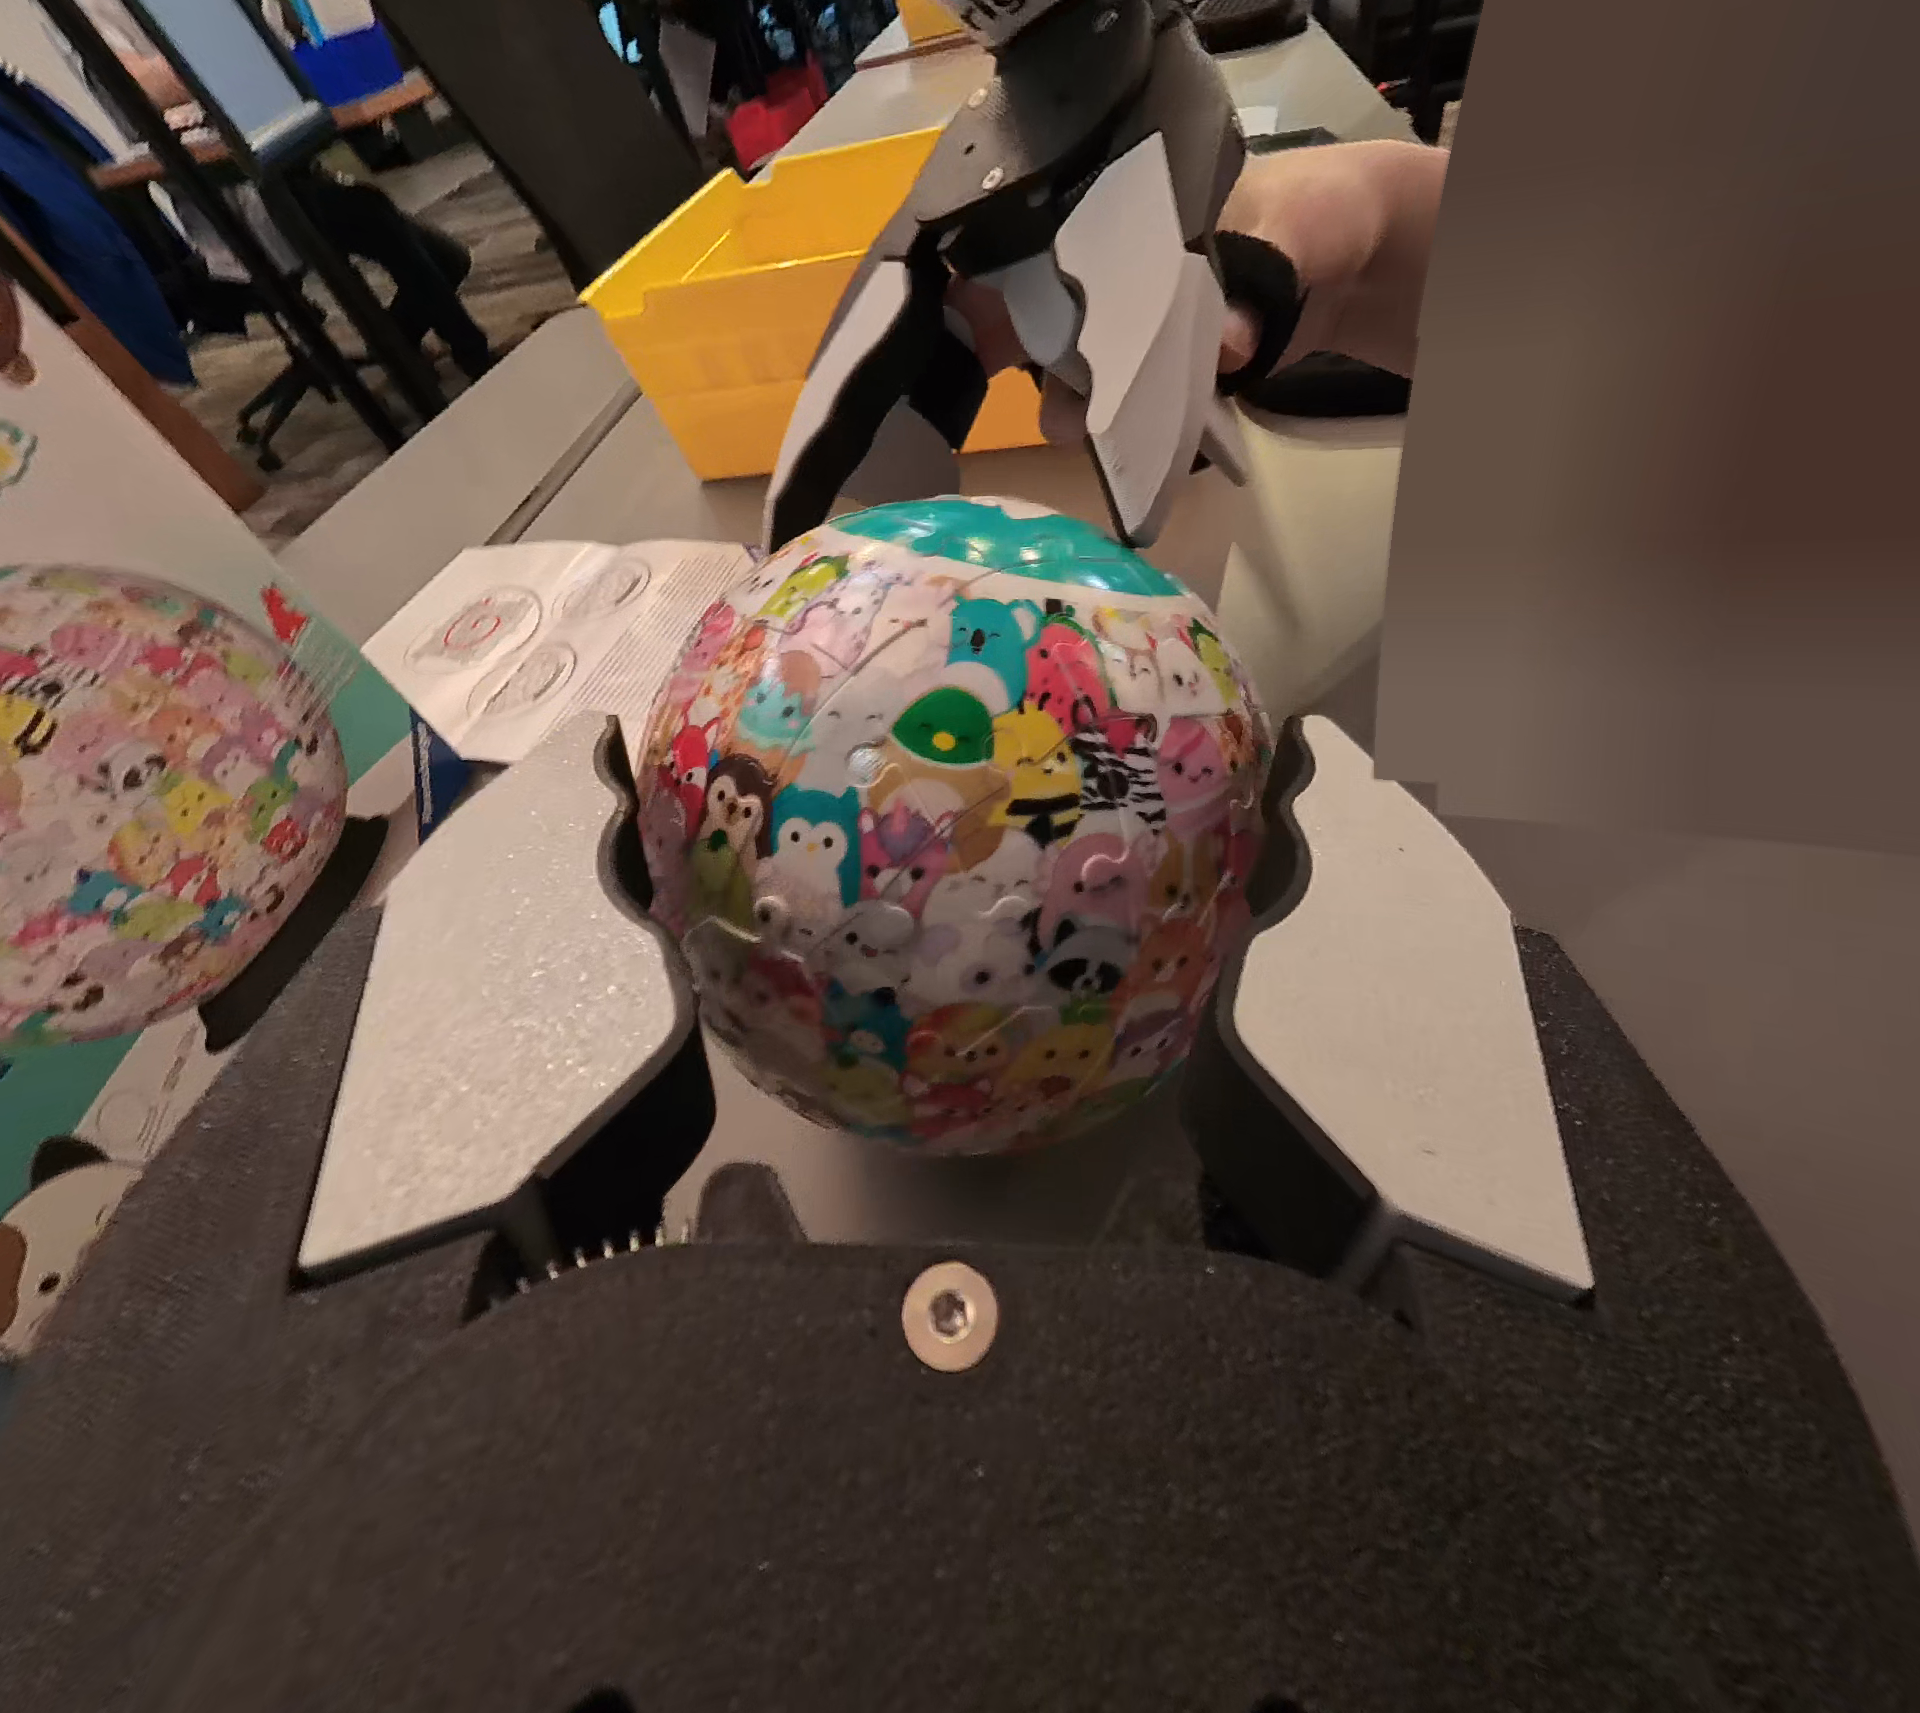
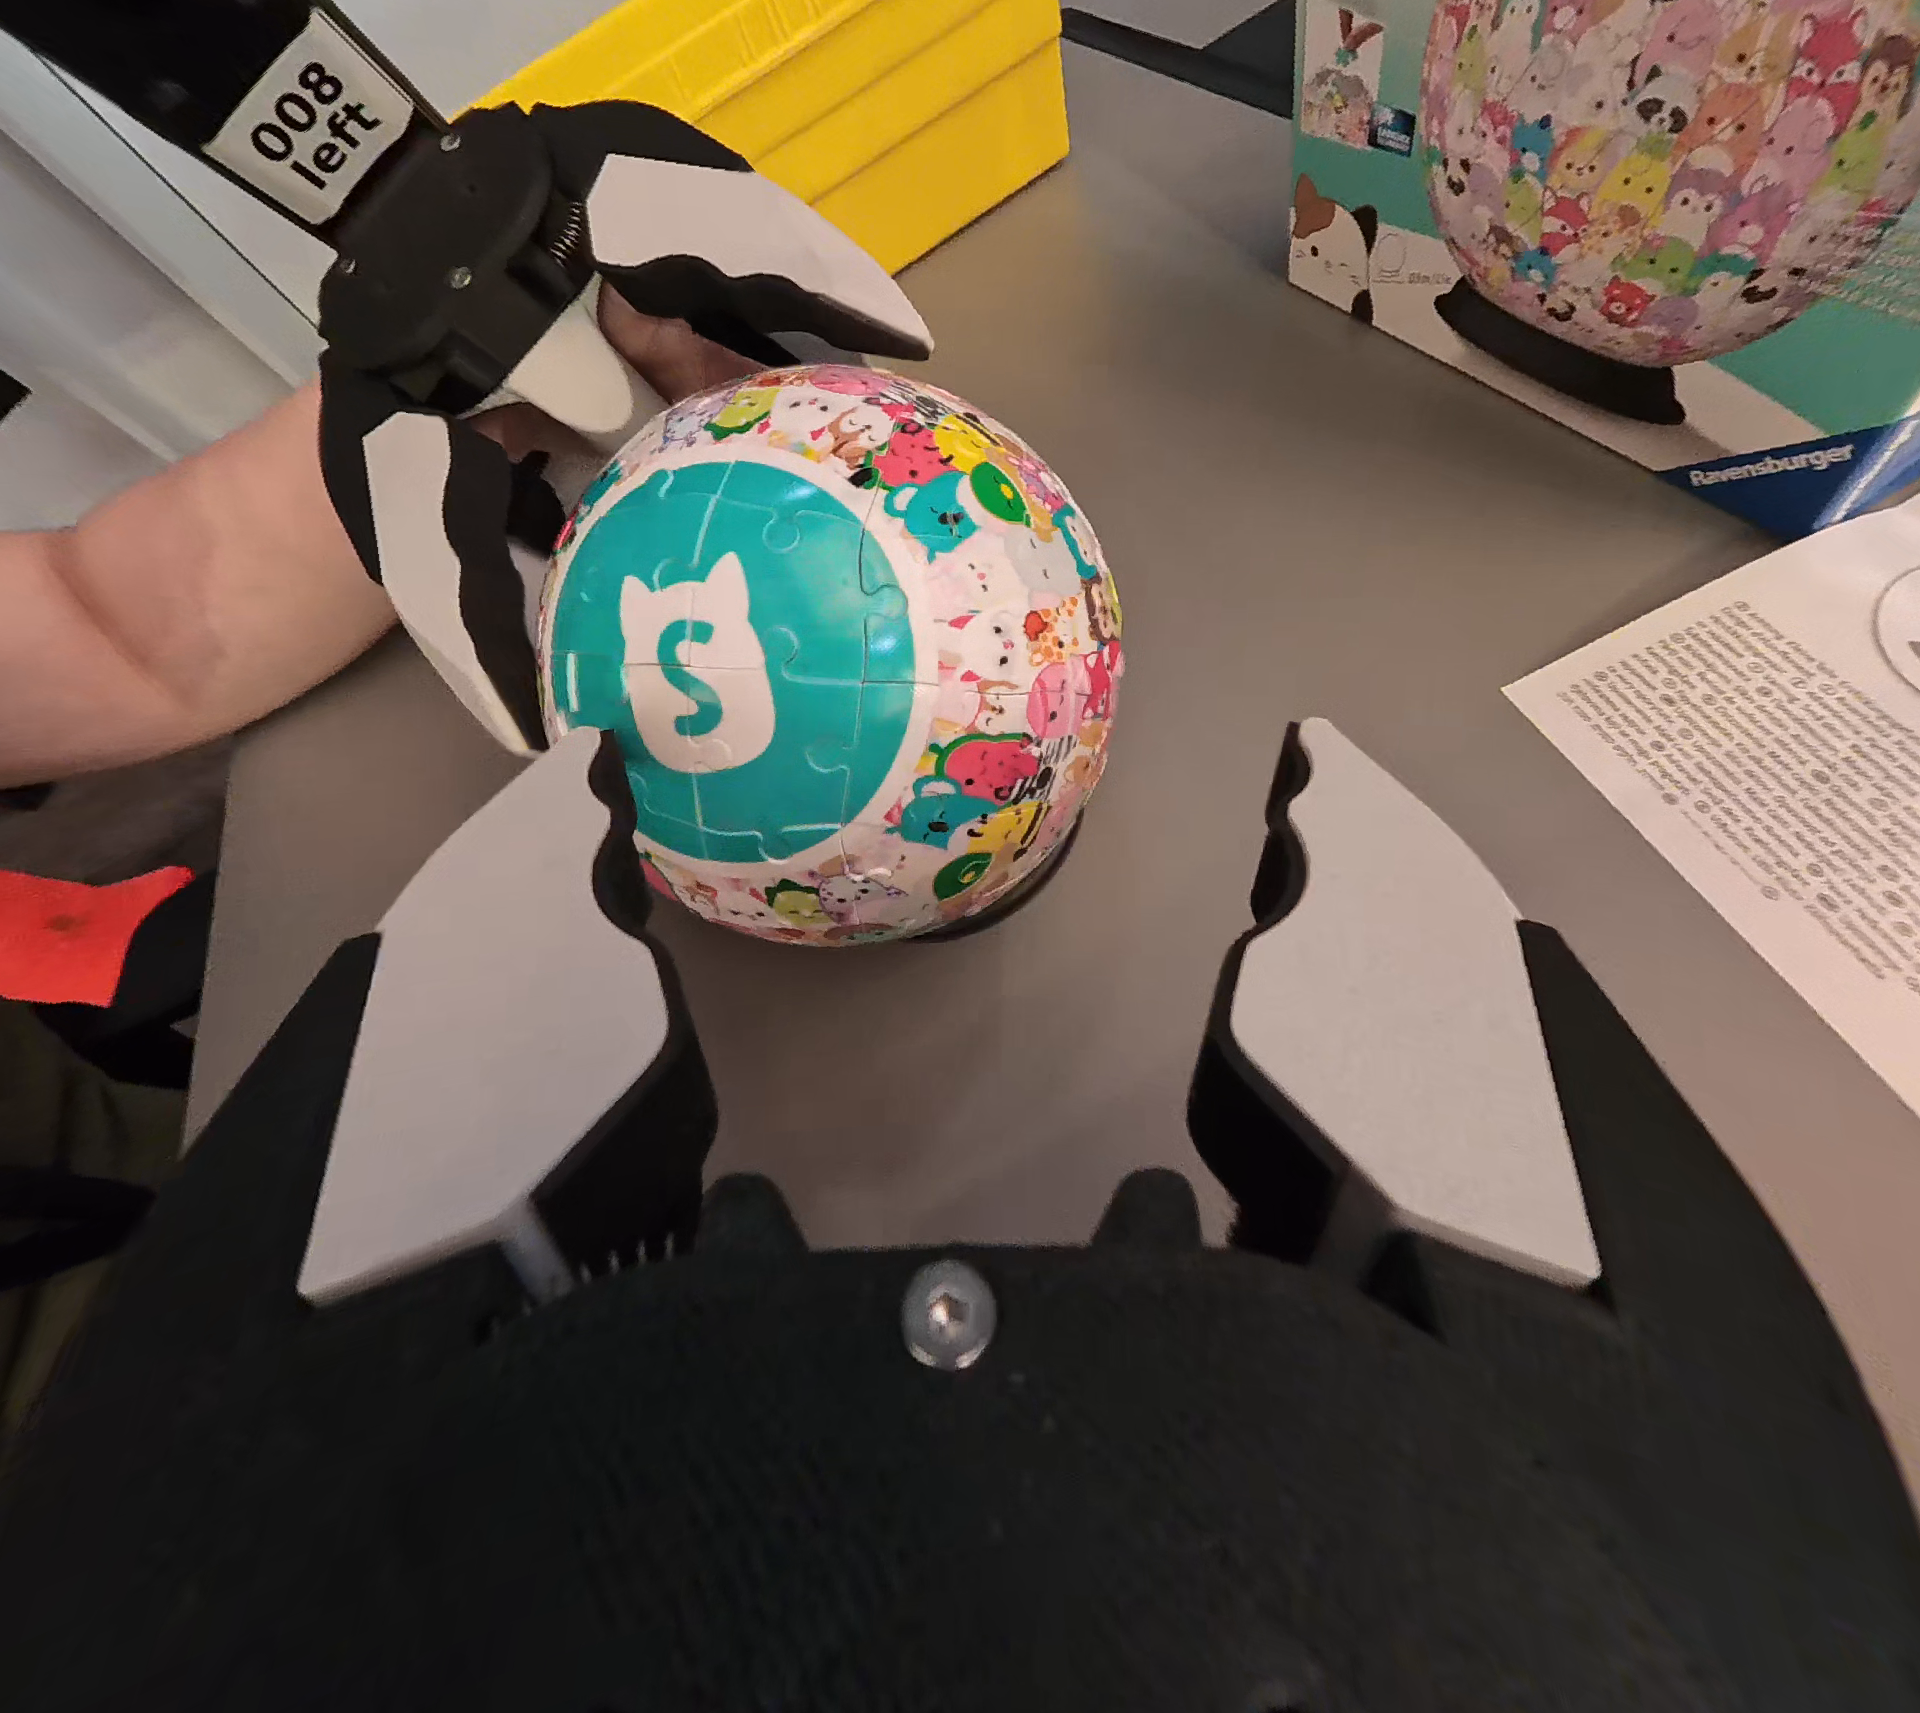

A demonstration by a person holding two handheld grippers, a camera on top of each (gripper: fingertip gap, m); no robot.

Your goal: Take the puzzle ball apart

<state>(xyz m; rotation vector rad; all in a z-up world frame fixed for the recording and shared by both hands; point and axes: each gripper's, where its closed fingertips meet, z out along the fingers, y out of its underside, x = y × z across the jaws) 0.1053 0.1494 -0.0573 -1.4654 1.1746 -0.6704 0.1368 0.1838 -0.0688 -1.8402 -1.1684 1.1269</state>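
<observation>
Grey table [image 2: 1195,437] carries my ball [image 1: 951,832], centre frame, clamped between my left gripper [image 1: 951,842] fingers. My right gripper [image 2: 951,790] hangs spread above its teal cap, one tip touching; bin [image 2: 831,63] upper left.

puzzle ball [image 2: 831,655]: whole sphere, all pieces locked together
pattern: crowded bright cartoon animals, with a teal circle bearing a white cat-head emblem on top
pose: upright on a dark base
place: grey tabletop [image 2: 1299,583]
</observation>
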